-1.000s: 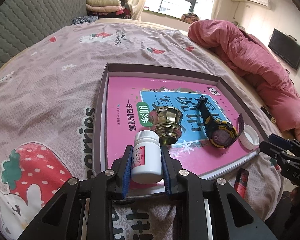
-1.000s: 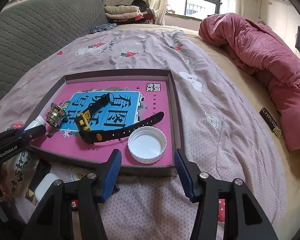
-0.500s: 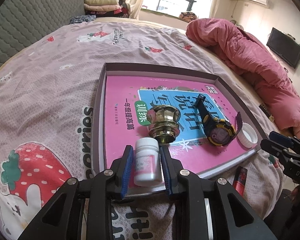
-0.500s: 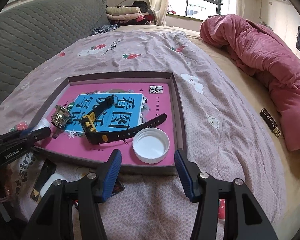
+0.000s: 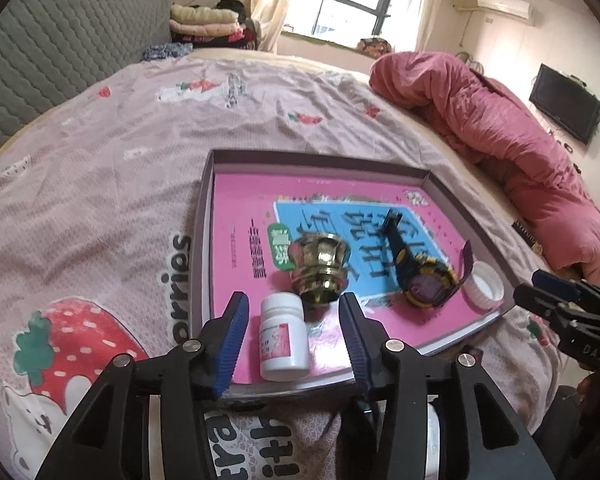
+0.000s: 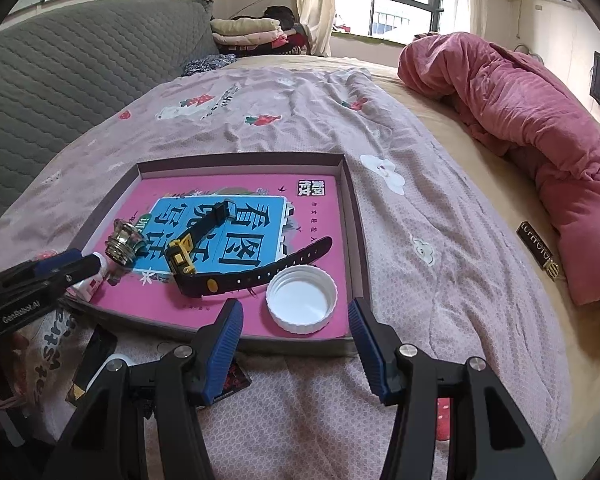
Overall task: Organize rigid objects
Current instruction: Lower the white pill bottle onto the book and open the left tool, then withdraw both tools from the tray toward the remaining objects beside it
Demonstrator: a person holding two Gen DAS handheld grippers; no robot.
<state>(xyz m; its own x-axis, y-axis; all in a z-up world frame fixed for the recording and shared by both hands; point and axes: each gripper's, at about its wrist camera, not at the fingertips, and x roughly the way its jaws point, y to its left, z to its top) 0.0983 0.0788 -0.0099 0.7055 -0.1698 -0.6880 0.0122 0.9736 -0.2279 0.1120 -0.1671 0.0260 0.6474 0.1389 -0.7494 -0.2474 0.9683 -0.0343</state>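
Your left gripper (image 5: 292, 322) has just been opening; its fingers stand clear of the white bottle (image 5: 283, 338) upright between them, set down inside the tray (image 5: 204, 220); your right gripper (image 6: 296, 332) waits wide and empty, the white cap (image 6: 301, 299) just ahead.

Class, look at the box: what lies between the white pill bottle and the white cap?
The brass knob and the watch lie between the pill bottle and the cap; the left wrist view shows it best.
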